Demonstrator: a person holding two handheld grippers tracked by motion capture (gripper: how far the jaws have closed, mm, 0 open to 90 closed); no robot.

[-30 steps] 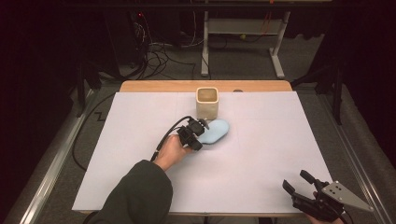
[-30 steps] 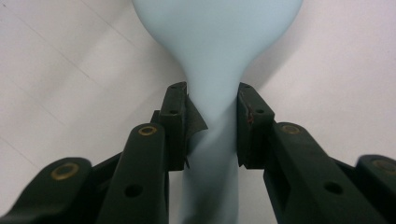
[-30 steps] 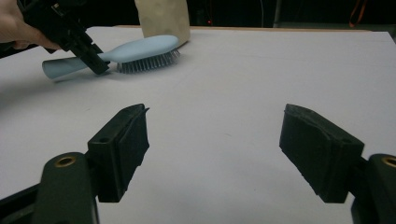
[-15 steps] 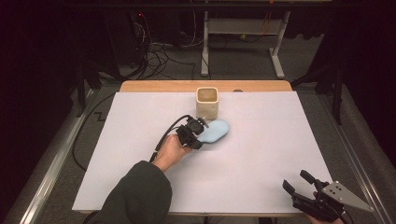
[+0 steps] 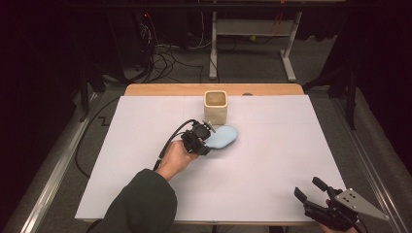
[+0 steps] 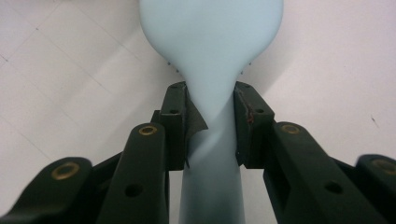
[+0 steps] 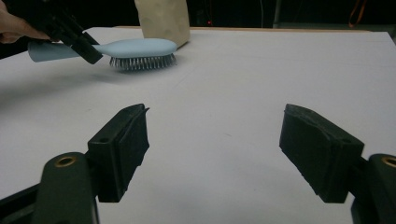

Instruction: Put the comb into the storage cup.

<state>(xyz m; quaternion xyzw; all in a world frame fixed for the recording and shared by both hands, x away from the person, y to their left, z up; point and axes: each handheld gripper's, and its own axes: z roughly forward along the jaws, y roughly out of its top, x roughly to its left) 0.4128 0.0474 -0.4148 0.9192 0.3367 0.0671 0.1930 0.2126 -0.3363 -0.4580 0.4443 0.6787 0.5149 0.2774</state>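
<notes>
A pale blue hairbrush [image 5: 224, 137] lies bristles down near the middle of the white sheet, its head close to the beige cup [image 5: 215, 107]. My left gripper [image 5: 206, 141] is shut on the brush's handle, and its pads [image 6: 243, 116] press the narrow neck of the brush [image 6: 212, 42] from both sides. In the right gripper view the brush [image 7: 140, 46] is level with its bristles at or just above the sheet; I cannot tell whether they touch. My right gripper [image 5: 307, 187] stands open at the table's front right corner, with nothing between its jaws [image 7: 215, 135].
The white sheet [image 5: 282, 145] covers most of the wooden table [image 5: 160, 90]. The cup [image 7: 162, 18] stands at the back centre, just behind the brush head. A black cable [image 5: 167, 143] trails from the left gripper toward the table's left side.
</notes>
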